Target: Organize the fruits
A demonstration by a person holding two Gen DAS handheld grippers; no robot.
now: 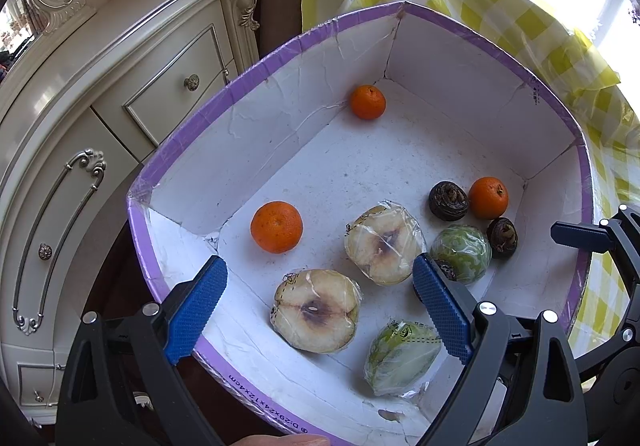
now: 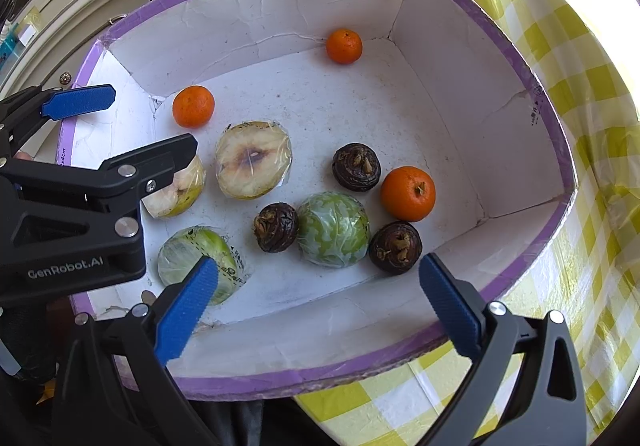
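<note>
A white cardboard box with a purple rim (image 1: 256,70) (image 2: 532,78) holds the fruit. In it lie three oranges (image 1: 276,227) (image 2: 407,193), two film-wrapped cut apple halves (image 1: 316,310) (image 2: 253,160), two wrapped green halves (image 1: 462,254) (image 2: 333,230) and three dark water chestnuts (image 1: 448,201) (image 2: 356,166). My left gripper (image 1: 320,265) (image 2: 154,118) hangs open over the box's near left part, above the apple halves, touching nothing. Over the near edge my right gripper (image 2: 318,264) is also open and empty; one of its fingers (image 1: 580,236) shows at the right in the left wrist view.
The box sits on a yellow-and-white checked cloth (image 2: 580,206) (image 1: 520,30). A cream carved cabinet with drawers (image 1: 100,126) stands close on the left, with curtains behind. A person's fingertip (image 1: 280,440) shows at the bottom edge.
</note>
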